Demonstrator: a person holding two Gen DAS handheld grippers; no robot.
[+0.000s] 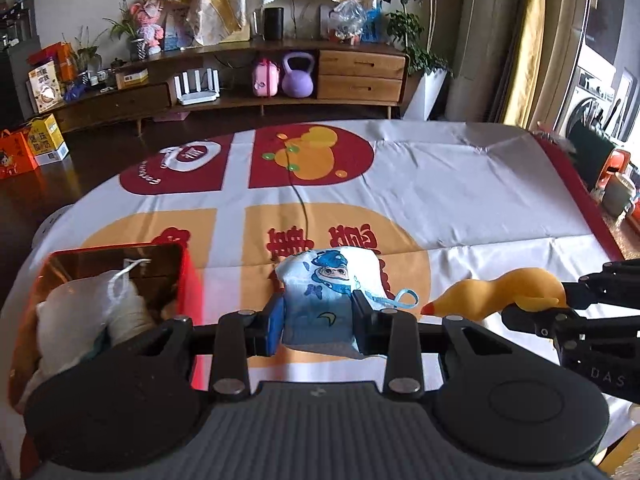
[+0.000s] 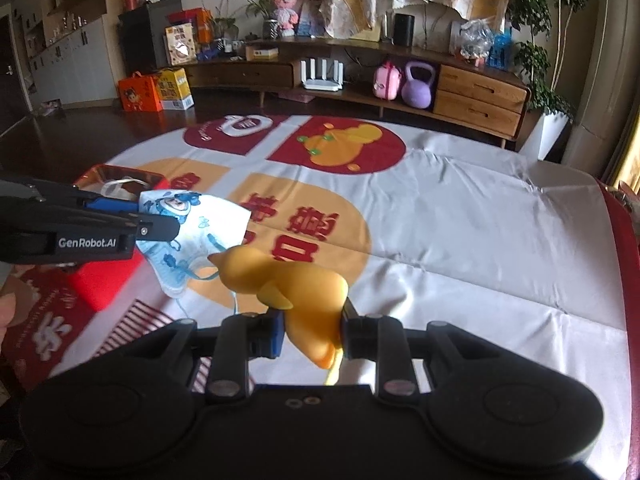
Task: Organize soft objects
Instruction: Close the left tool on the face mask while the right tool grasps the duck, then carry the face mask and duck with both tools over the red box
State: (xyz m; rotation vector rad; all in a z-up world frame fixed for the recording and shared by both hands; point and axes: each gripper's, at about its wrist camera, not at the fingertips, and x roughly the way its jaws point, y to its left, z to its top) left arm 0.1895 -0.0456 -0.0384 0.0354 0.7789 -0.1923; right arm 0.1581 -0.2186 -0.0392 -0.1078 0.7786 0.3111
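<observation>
My left gripper (image 1: 318, 320) is shut on a white and blue cartoon face mask (image 1: 328, 292) and holds it above the table, just right of a red box (image 1: 188, 280). The box holds a white cloth bundle (image 1: 92, 312). My right gripper (image 2: 312, 328) is shut on a yellow rubber chicken (image 2: 296, 284), also held above the table. In the left wrist view the chicken (image 1: 500, 292) and right gripper (image 1: 532, 304) hang to the right of the mask. In the right wrist view the mask (image 2: 192, 232), the left gripper (image 2: 160, 220) and the box (image 2: 104, 280) are at the left.
The table wears a white, red and orange printed cloth (image 1: 460, 200). A thin dark cord (image 1: 298, 196) lies on it beyond the mask. A wooden sideboard (image 1: 280, 76) stands across the floor. The table's red right edge (image 2: 624, 280) is near.
</observation>
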